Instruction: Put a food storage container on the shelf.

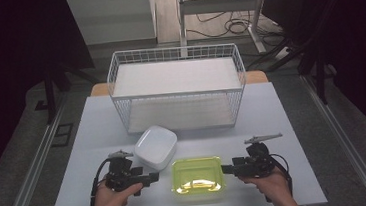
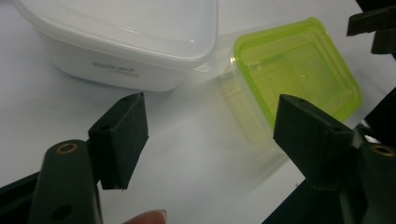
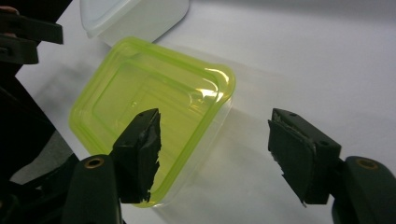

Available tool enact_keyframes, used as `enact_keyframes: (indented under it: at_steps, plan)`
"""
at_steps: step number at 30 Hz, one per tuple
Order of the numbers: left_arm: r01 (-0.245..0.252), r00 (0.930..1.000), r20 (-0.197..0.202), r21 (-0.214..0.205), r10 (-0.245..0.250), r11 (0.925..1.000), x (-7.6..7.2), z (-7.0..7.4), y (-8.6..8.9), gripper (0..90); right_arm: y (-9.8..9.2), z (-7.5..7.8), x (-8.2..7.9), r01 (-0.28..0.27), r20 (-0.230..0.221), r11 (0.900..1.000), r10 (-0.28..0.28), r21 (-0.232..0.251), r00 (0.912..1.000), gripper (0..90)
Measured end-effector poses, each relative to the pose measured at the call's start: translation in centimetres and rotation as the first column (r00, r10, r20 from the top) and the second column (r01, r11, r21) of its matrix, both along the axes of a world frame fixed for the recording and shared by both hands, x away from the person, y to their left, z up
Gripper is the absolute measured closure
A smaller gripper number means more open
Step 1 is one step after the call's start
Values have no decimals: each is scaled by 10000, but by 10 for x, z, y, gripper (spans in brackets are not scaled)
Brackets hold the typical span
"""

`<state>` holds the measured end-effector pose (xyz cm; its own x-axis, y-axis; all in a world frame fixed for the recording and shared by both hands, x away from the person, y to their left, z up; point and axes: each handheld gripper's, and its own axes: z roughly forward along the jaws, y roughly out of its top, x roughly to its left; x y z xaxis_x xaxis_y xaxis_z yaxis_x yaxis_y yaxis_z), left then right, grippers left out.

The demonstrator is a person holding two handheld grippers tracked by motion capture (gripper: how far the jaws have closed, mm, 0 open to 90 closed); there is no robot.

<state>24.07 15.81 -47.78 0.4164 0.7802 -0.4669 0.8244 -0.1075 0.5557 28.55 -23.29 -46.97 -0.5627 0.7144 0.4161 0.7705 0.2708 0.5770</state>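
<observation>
Left gripper view: white box lettering unreadable

I see a white wire rack with two shelves at the table's far edge. Behind it, white desk legs and loose cables on the grey floor. Metal rails flank the table.

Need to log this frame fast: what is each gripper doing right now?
Left gripper: open, holding nothing, beside the green-lidded clear plastic container.
Right gripper: open, holding nothing, at the container's other side.
</observation>
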Motion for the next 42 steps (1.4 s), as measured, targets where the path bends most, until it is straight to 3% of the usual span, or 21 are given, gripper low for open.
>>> enact_keyframes:
  at_steps: [5,12,15,22,32,42]
  plan:
    - [184,9995,-262,-276,-191,9994,1,-6,-8,316,4,-7,0,-127,-398,9999,131,99,9991,375]
    - [332,9968,-712,-533,-370,9980,7,-16,-21,382,8,-12,1,-116,-577,9999,122,105,9983,406]
    - [323,9935,-1059,-964,-425,9948,8,-21,-25,411,9,-14,1,-106,-639,9999,111,84,9979,416]
    - [377,9930,-1072,-1176,-505,9923,9,-24,-34,466,9,-17,2,-135,-813,9998,147,146,9966,461]
    - [532,9857,-1485,-1724,-794,9836,15,-32,-44,544,10,-23,4,-143,-1195,9992,188,380,9927,534]
    - [489,9835,-1613,-2016,-824,9782,18,-35,-43,657,8,-30,5,-15,-1951,9933,241,1153,9805,671]
